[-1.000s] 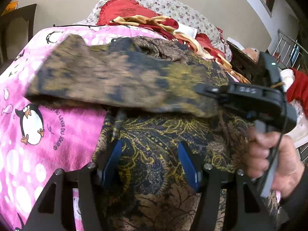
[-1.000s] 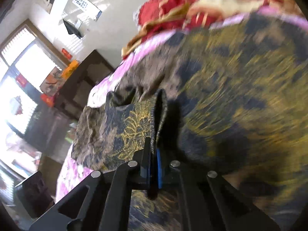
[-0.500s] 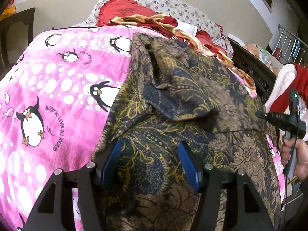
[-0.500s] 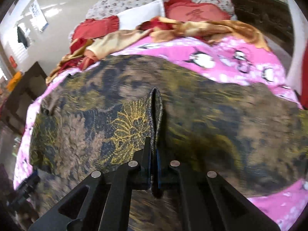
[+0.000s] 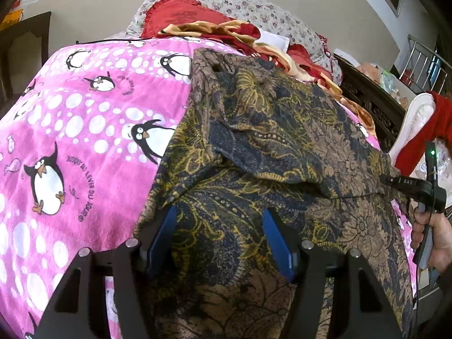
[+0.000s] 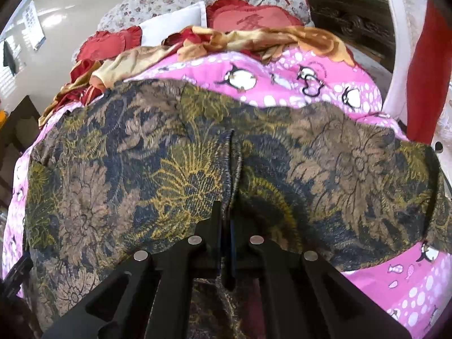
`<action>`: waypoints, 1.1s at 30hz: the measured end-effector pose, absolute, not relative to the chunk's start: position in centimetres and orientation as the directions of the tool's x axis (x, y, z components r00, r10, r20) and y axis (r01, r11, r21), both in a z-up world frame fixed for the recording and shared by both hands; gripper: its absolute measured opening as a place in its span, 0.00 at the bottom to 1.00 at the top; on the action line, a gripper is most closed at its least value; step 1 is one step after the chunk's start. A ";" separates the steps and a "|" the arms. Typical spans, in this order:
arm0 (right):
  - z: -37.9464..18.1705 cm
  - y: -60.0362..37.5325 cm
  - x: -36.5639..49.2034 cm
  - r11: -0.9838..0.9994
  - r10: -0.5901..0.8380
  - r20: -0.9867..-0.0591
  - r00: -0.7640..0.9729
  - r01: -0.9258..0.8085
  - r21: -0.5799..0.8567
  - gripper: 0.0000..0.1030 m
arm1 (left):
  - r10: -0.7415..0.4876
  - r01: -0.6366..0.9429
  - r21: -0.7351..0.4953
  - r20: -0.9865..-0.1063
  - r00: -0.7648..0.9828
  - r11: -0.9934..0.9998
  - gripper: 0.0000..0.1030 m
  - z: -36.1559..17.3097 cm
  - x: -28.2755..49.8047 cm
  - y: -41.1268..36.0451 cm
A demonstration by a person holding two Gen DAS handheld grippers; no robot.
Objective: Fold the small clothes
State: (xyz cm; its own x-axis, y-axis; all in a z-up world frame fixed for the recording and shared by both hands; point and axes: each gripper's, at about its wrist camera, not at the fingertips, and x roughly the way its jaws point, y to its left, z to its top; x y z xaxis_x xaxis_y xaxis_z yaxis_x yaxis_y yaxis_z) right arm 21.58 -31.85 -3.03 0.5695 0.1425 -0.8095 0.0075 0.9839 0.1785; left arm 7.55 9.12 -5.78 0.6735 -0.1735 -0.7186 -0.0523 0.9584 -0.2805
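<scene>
A dark blue, gold and brown floral garment (image 5: pixel 271 147) lies spread on the pink penguin blanket (image 5: pixel 84 130), one part folded over the rest. My left gripper (image 5: pixel 220 234) is open, its blue pads resting on the garment's near part. My right gripper (image 6: pixel 227 212) is shut on a pinched ridge of the garment (image 6: pixel 169 169). It also shows in the left wrist view (image 5: pixel 395 182), at the garment's right edge, held by a hand.
Red and gold bedding (image 5: pixel 226 31) and floral pillows (image 5: pixel 254 5) are piled at the bed's head. A dark carved wooden piece (image 5: pixel 375 107) and a white chair with red cloth (image 5: pixel 423 124) stand to the right.
My right gripper has carried the garment's flap from the left across to the right and laid it down flat. My left gripper has stayed in place, open.
</scene>
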 end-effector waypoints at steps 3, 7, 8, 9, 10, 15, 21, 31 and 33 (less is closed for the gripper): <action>-3.1 -32.1 21.5 0.985 0.132 -0.813 0.567 0.013 0.170 0.00 | -0.142 -0.025 -0.220 -0.707 0.692 0.975 0.63 -3.6 7.8 8.4; -0.8 -32.8 20.4 0.989 0.125 -0.777 0.617 -0.015 0.147 0.01 | -0.131 -0.025 -0.235 -0.622 0.772 0.972 0.66 0.9 10.4 9.8; 0.4 -33.1 19.8 0.992 0.102 -0.748 0.656 -0.007 0.129 0.04 | -0.119 -0.038 -0.235 -0.616 0.778 0.971 0.66 1.5 11.5 10.1; 1.2 -33.4 19.3 0.992 0.088 -0.727 0.681 0.002 0.122 0.08 | -0.094 -0.059 -0.223 -0.617 0.781 0.973 0.61 1.9 13.2 10.3; 2.1 -33.6 18.8 0.991 0.091 -0.701 0.708 0.009 0.137 0.10 | -0.092 -0.062 -0.217 -0.632 0.770 0.974 0.40 1.9 14.5 10.2; 2.1 -31.4 17.6 0.967 0.211 -0.657 0.724 -0.056 0.249 0.12 | 0.023 -0.137 -0.095 -0.737 0.675 0.986 0.01 -1.0 19.3 8.8; -1.3 -26.7 18.4 0.968 0.246 -0.699 0.671 -0.135 0.211 0.12 | -0.114 -0.033 -0.196 -0.690 0.714 0.980 0.01 -0.5 18.3 8.1; -4.7 -26.3 18.8 0.973 0.225 -0.741 0.633 -0.103 0.207 0.16 | -0.128 -0.022 -0.175 -0.797 0.591 0.984 0.03 -5.8 20.8 9.2; -4.7 -26.7 18.8 0.967 0.245 -0.736 0.631 -0.105 0.232 0.17 | -0.086 -0.067 -0.155 -0.801 0.593 0.986 0.03 -5.3 20.7 10.3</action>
